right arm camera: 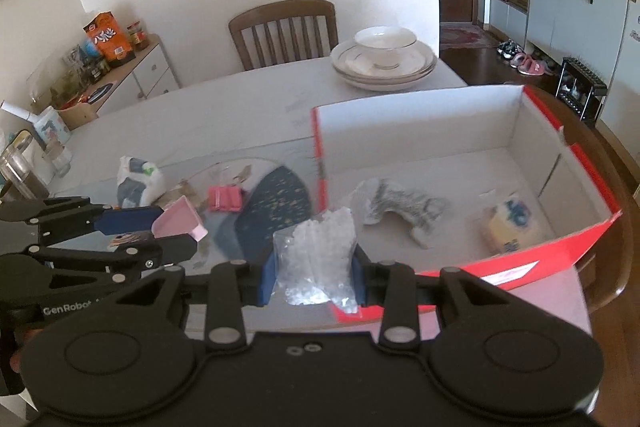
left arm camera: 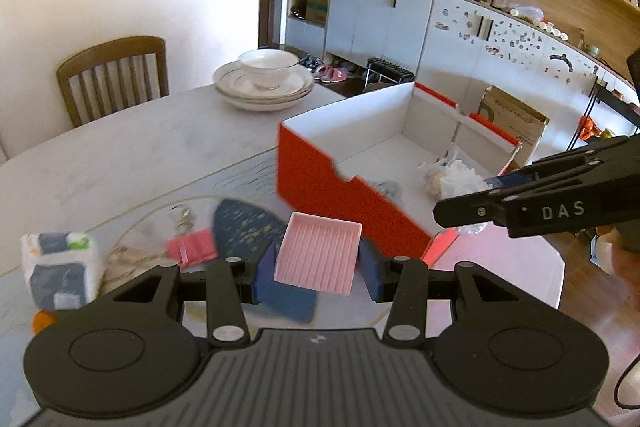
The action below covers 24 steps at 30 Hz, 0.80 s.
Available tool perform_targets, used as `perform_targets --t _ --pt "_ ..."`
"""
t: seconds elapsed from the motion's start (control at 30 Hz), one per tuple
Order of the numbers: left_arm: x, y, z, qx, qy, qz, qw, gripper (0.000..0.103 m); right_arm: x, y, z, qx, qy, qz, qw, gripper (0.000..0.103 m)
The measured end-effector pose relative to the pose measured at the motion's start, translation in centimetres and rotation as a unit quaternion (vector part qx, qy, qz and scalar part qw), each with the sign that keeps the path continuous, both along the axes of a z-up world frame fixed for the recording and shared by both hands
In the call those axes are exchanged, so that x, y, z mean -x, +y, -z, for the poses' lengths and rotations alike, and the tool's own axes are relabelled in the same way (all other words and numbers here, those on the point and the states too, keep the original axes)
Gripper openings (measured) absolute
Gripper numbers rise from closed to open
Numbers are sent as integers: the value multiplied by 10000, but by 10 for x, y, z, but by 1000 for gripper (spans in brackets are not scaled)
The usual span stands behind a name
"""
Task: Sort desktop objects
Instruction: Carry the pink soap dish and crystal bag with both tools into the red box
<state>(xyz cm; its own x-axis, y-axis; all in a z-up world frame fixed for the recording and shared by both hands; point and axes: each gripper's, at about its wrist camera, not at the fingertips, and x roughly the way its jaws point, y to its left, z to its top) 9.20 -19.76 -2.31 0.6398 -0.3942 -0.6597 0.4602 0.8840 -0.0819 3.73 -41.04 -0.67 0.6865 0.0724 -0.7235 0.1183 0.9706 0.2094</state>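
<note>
We hold a tool in each hand over the worktop. The left gripper has its blue fingers pinching a pink tray, one finger on each side. The tray is tilted and up off the worktop, just beside the near wall of the red box.

The right gripper has its fingers pinching a clear bag full of small white beads. We hold the bag up near the front corner of the box, by its red rim.

Inside the box we see a gray and white wrapped thing lying on the floor of it, and a yellow and blue pack near the right wall. They lie apart from each other.

On the worktop to the left of the box lie a dark blue mat with gold dots, a pink clip just beside it, and a tissue pack farther left. Some keys lie near the clip.

At the far end of the worktop a bowl sits on a stack of plates. A chair stands behind the worktop.
</note>
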Motion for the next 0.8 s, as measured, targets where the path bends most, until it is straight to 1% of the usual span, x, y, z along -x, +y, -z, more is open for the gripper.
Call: perform_targets --t 0.2,0.37,0.67,0.8 --pt "-9 -39 -6 -46 -59 165 9998 44 -1 -38 -1 52 -77 69 9999 36" --pt "-20 -73 -7 -92 -68 286 9995 44 -5 -67 2 80 -56 184 9998 36" --pt "-41 -119 1 -361 -66 487 9981 44 -16 -110 10 72 59 276 9996 36" --pt "-56 -135 10 -523 75 566 9970 44 -31 -123 14 2 131 218 9997 36"
